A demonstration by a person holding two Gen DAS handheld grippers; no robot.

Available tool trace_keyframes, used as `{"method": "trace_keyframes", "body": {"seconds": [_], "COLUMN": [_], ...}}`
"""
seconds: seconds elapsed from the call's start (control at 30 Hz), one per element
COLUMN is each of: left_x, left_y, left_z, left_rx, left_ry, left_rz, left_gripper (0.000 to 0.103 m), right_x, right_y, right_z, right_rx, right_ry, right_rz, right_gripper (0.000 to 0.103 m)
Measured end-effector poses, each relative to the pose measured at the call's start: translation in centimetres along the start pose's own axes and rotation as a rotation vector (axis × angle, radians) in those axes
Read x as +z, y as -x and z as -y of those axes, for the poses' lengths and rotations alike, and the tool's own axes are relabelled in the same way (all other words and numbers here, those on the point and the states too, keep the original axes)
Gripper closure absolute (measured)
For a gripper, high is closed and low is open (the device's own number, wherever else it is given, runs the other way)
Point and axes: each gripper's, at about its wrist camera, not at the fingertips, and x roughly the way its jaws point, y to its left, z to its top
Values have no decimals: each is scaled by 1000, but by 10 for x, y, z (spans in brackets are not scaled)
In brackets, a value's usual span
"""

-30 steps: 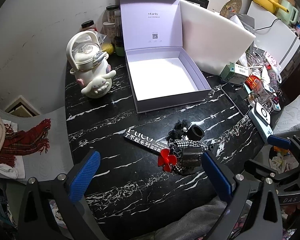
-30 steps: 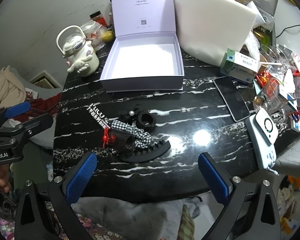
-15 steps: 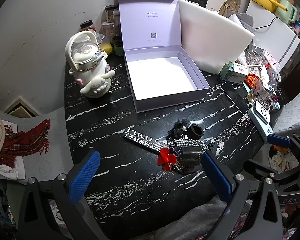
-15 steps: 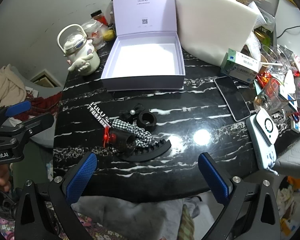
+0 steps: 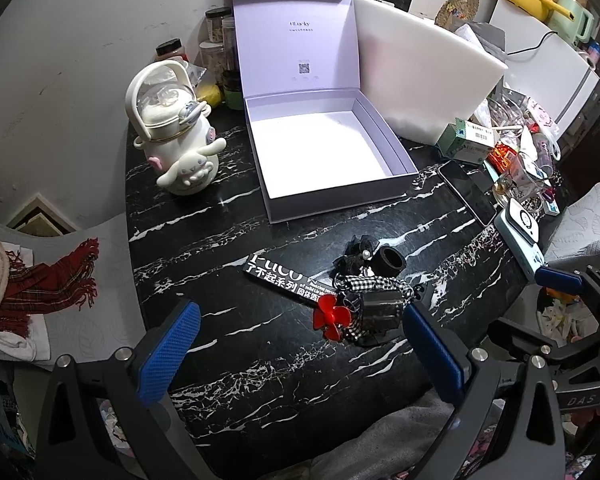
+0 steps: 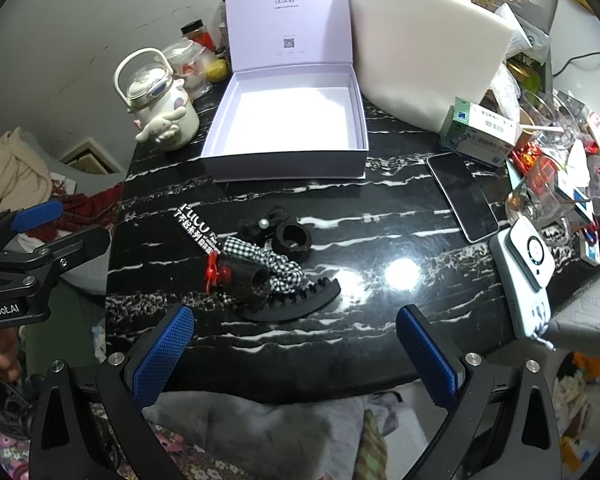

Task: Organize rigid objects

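Observation:
An open, empty lilac box (image 5: 324, 152) (image 6: 288, 128) stands at the back of the black marble table (image 5: 220, 264). In front of it lies a small pile: a black box with white lettering (image 5: 284, 280) (image 6: 198, 230), a small red-bladed fan (image 5: 334, 318) (image 6: 236, 274), a checked scrunchie (image 6: 278, 264), a black ring (image 5: 389, 260) (image 6: 292, 240), a black bow with a pearl (image 6: 262, 222) and a black hair claw (image 6: 296, 306). My left gripper (image 5: 300, 354) and right gripper (image 6: 296, 356) are both open and empty, hovering near the front edge just short of the pile.
A white character kettle (image 5: 180, 140) stands left of the box. A white foam board (image 5: 420, 80) leans behind it. A phone (image 6: 462, 196), a green carton (image 6: 480, 132), a white device (image 6: 526, 276) and cluttered glassware lie at the right. Jars stand at the back.
Both views have drifted very slightly; the objects on the table have not moved and both grippers stay open.

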Motion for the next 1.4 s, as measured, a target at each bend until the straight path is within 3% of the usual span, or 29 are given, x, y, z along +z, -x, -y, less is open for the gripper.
{"method": "trace_keyframes", "body": {"seconds": [0.57, 1.1, 1.4], "left_x": [-6, -15, -34], "left_y": [-15, -68, -88], "left_z": [-10, -12, -16], "left_rx": [-34, -5, 60], "left_ry": [71, 83, 61], "left_rz": [-45, -124, -149], "left_gripper": [0, 0, 0], "right_x": [-6, -13, -7], "right_y": [-10, -49, -75], "right_z": [8, 10, -13], "right_rx": [32, 103, 180], "right_ry": [-23, 20, 131], "right_rz": [-59, -72, -27], "right_gripper": [0, 0, 18]}}
